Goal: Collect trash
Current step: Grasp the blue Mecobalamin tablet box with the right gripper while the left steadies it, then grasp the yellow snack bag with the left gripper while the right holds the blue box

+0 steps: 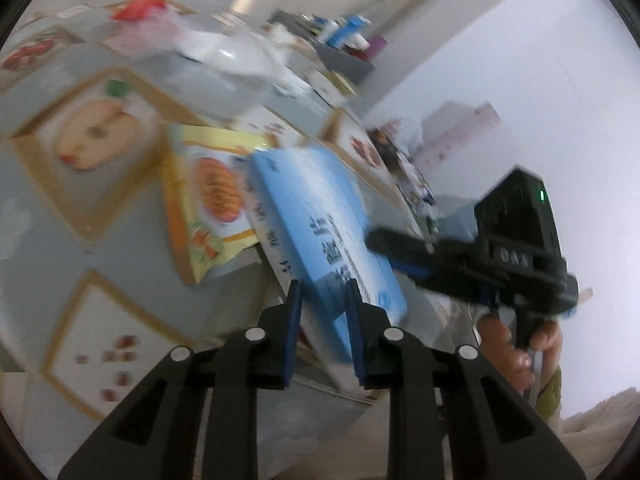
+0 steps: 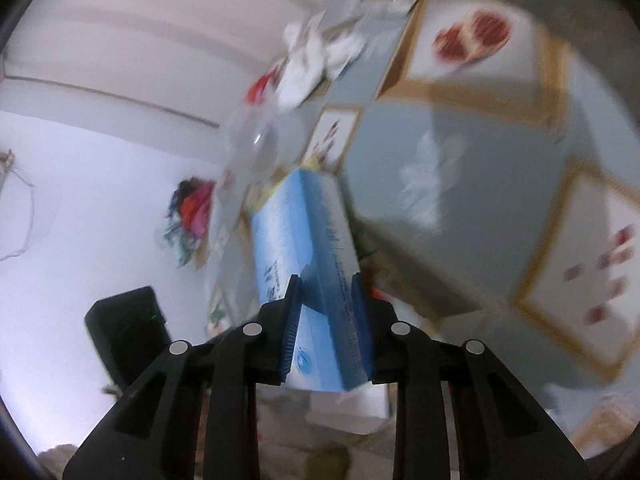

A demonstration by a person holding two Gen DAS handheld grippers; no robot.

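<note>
While both pictures are blurry, the main things are easy to see. A blue box (image 1: pixel 320 220) with dark print on it is held by both tools at once. The left gripper (image 1: pixel 323 312) has its blue pads (image 1: pixel 294 320) pressed on one end of the box, one pad on each side, so it is clamped on the box. In the left view the right gripper (image 1: pixel 384 244) comes in from the side, and its black fingers touch the far side of the box. A hand (image 1: pixel 520 344) holds that tool by its grip. In the right view the right gripper (image 2: pixel 326 312) is also squeezed on the box (image 2: pixel 304 240), with a blue pad on each side of it. The box sits tilted, with its low end between the pads, near the edge of the table (image 1: pixel 120 240). The table has a gray cloth with gold squares and fruit pictures on it. Just beside the box, and partly under it, lies a yellow packet (image 1: pixel 208 200) with an orange picture. Farther back on the table sits a clear tub (image 1: pixel 240 64) with white paper (image 1: pixel 288 40) by it. Something red (image 1: pixel 140 10) lies near the far corner. The white paper (image 2: pixel 320 60) shows in the right view too. A white smear (image 2: pixel 428 176) shows on the gray cloth near the middle of the table (image 2: pixel 500 200).
</note>
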